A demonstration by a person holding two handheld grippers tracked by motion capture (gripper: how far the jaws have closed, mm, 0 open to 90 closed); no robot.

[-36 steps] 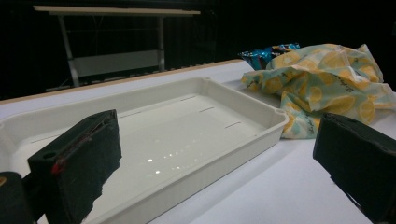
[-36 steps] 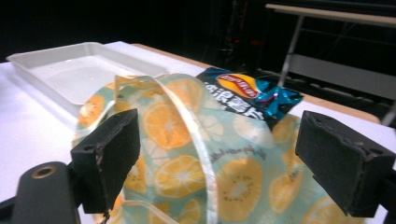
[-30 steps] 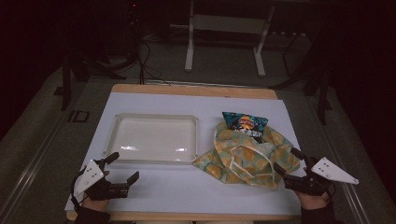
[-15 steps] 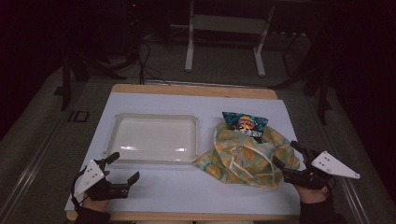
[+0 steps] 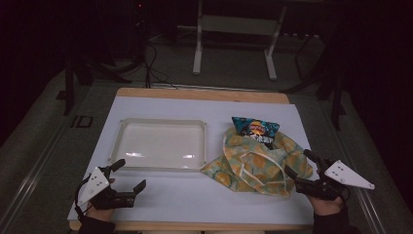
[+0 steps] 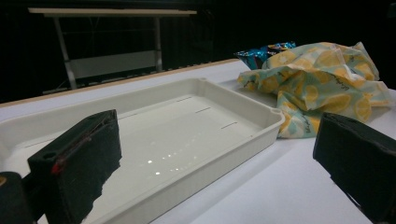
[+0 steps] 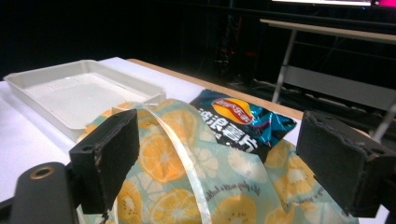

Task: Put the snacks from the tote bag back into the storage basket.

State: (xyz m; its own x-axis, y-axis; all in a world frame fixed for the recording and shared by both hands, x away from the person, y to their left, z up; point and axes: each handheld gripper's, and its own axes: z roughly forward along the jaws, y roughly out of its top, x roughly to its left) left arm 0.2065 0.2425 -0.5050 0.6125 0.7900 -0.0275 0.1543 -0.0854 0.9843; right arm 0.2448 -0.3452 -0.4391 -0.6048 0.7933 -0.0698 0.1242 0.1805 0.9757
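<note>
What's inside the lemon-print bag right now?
A blue snack packet pokes out of the lemon-print bag at its far opening. The fabric hides anything deeper inside.

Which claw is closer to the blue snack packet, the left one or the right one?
Right. The right claw sits open at the fruit-print bag that holds the snack packet; the left claw sits open across the table, in front of the white tray.

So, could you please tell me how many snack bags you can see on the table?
1. A blue snack bag lies at the far edge of the fruit-print bag, right of the white tray. More could be hidden inside the fruit-print bag.
</note>
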